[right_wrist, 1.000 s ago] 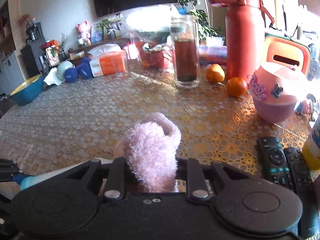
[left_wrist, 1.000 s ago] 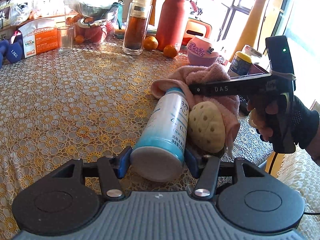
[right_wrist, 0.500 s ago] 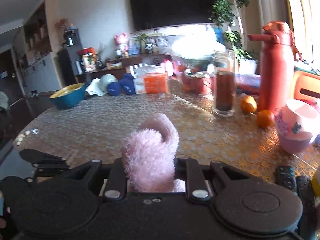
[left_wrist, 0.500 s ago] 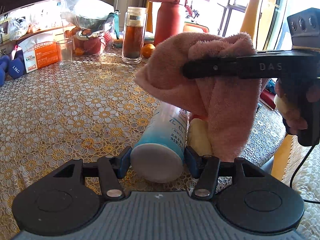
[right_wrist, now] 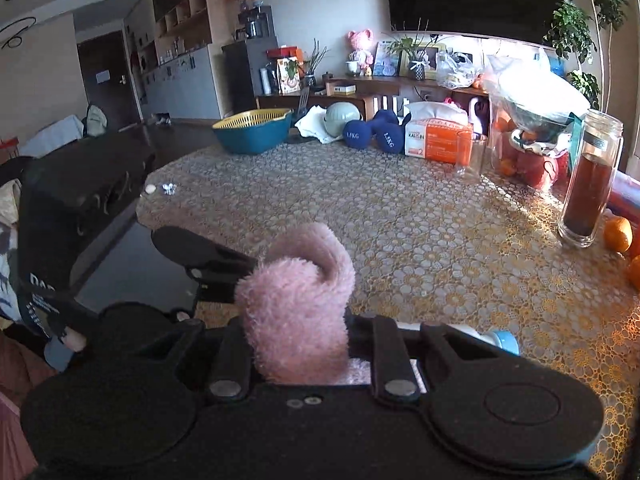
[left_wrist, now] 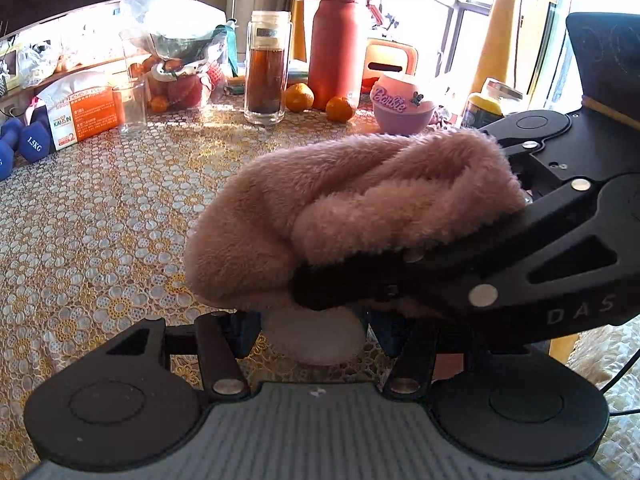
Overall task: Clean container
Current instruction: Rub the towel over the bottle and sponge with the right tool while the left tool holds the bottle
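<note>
Left gripper (left_wrist: 314, 330): clamped on the white bottle (left_wrist: 314, 340)
Right gripper (right_wrist: 298, 354): closed on the pink towel (left_wrist: 340, 216), draped over the bottle

The left wrist view is taken low over the table (left_wrist: 100, 220), looking forward along the left gripper (left_wrist: 314, 334) toward the sunlit window end. It is crowded at close range by the pink cloth (left_wrist: 340, 216). The right wrist view is aimed across the same table toward the sideboard and dark room. The cloth (right_wrist: 296, 304), tea jar (left_wrist: 266, 68) and orange box (right_wrist: 436, 140) are shared.
</note>
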Tool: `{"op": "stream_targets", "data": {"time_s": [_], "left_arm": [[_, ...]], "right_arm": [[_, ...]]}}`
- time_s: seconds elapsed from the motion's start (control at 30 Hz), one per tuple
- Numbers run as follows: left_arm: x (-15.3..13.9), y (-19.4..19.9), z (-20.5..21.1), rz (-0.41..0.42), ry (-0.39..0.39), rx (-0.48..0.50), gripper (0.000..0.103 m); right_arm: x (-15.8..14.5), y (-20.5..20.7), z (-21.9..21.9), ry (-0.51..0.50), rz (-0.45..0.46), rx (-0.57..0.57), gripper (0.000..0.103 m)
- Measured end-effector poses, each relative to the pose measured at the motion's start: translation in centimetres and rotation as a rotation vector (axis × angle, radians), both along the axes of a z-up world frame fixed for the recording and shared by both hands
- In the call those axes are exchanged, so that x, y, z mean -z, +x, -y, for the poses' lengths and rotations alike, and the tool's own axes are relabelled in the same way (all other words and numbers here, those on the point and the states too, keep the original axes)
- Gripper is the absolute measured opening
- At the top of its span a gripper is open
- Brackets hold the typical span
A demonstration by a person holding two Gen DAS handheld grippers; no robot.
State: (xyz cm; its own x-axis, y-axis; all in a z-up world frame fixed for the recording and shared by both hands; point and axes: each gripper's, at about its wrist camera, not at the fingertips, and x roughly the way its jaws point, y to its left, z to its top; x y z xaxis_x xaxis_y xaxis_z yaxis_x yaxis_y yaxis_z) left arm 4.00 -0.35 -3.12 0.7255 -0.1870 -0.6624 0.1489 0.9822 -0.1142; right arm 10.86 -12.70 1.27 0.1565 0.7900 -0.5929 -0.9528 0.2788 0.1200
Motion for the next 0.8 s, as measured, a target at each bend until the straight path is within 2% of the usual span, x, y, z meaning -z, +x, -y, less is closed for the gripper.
{"op": "stream_targets", "data": {"time_s": [0.1, 0.43, 0.8], "left_arm": [[0.3, -0.3, 0.2, -0.001, 0.009, 0.005, 0.056], [0.7, -0.2, 0.2, -0.005, 0.013, 0.024, 0.055], [1.1, 0.1, 0.0, -0.018, 0.009, 0.035, 0.056]], "right_arm": [[0.5, 0.4, -0.1, -0.010, -0.011, 0.003, 0.020], [1.9, 4.6, -0.1, -0.067, -0.009, 0.123, 0.020], [2.5, 7.8, 1.3, -0.067, -0.042, 0.229, 0.019]]}}
